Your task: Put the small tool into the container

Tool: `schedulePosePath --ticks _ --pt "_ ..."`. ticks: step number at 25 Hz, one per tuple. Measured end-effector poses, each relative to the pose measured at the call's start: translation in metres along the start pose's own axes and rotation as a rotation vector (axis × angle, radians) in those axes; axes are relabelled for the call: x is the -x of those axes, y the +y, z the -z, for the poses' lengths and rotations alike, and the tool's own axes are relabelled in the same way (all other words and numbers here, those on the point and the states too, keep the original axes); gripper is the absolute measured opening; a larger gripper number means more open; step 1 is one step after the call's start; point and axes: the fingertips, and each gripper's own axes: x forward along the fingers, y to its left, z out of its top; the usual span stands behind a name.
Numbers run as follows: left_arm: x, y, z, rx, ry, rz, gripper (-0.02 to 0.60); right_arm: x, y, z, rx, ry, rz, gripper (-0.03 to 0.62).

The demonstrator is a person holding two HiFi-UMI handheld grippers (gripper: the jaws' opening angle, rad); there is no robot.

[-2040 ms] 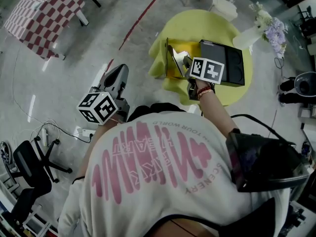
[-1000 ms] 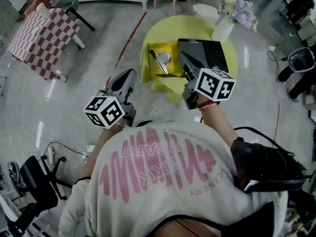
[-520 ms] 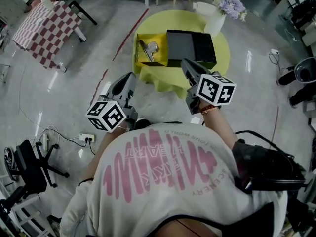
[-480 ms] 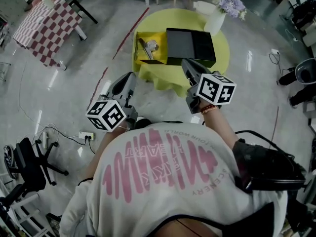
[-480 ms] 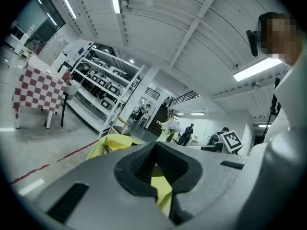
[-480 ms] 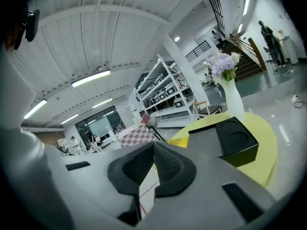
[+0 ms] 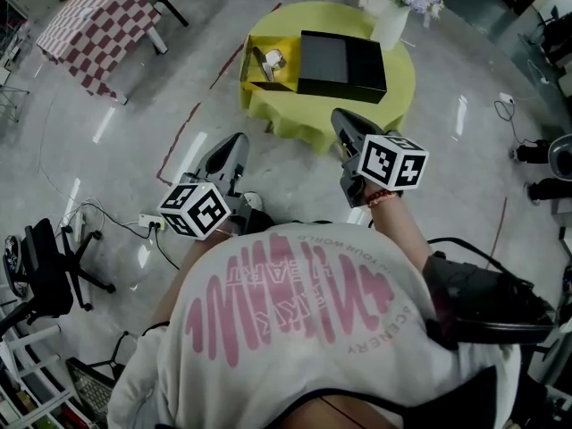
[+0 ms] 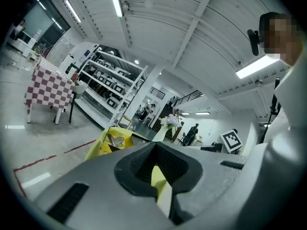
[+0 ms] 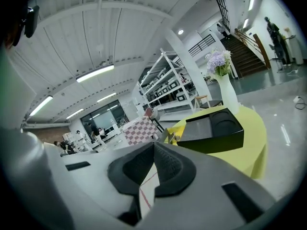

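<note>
The small tool (image 7: 269, 60) lies inside the yellow tray (image 7: 288, 72), at about ten o'clock on the round table (image 7: 398, 79). Just to the right of the tray, touching it, is the black box (image 7: 341, 56), and the vase (image 7: 391, 21) stands at one o'clock.

Two seconds ago the right gripper hung over the tray. Since then the table has slid away towards twelve o'clock in the head view, and both grippers are now over bare floor, well apart from it. My reading is that the tool has already been dropped off and the person is backing away, so nothing is left of the task.

The left gripper (image 7: 236, 141) is at ten o'clock from the person, with its jaws together and nothing between them. The right gripper (image 7: 344, 120) is at one o'clock, also closed and empty.

The head view shows only the tops of the grippers and their marker cubes, so the closed jaws can be read only in the two gripper views. The left gripper view shows the tool from the side, its metal end showing above the tray's wall. The right gripper view shows two round hollows in the top of the black box, which look flat from overhead.
</note>
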Motion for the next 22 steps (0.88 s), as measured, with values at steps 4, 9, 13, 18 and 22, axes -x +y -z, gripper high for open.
schedulePosePath --ticks 4,9,13,18,22 --pt "0.014 -0.006 0.009 0.013 -0.006 -0.021 0.008 0.010 0.002 0.007 0.014 0.019 -0.006 0.006" --pt "0.025 -0.009 0.014 0.015 -0.016 -0.035 0.008 0.013 0.007 0.016 0.028 0.042 -0.017 0.006" --pt "0.030 -0.013 0.015 0.015 -0.019 -0.044 0.008 0.017 0.009 0.017 0.031 0.051 -0.024 0.006" --pt "0.033 -0.016 0.018 0.009 -0.013 -0.045 0.008 0.018 0.010 0.020 0.030 0.056 -0.032 0.006" --pt "0.036 -0.012 0.024 0.013 -0.008 -0.056 0.008 0.018 0.009 0.028 0.027 0.070 -0.032 0.006"
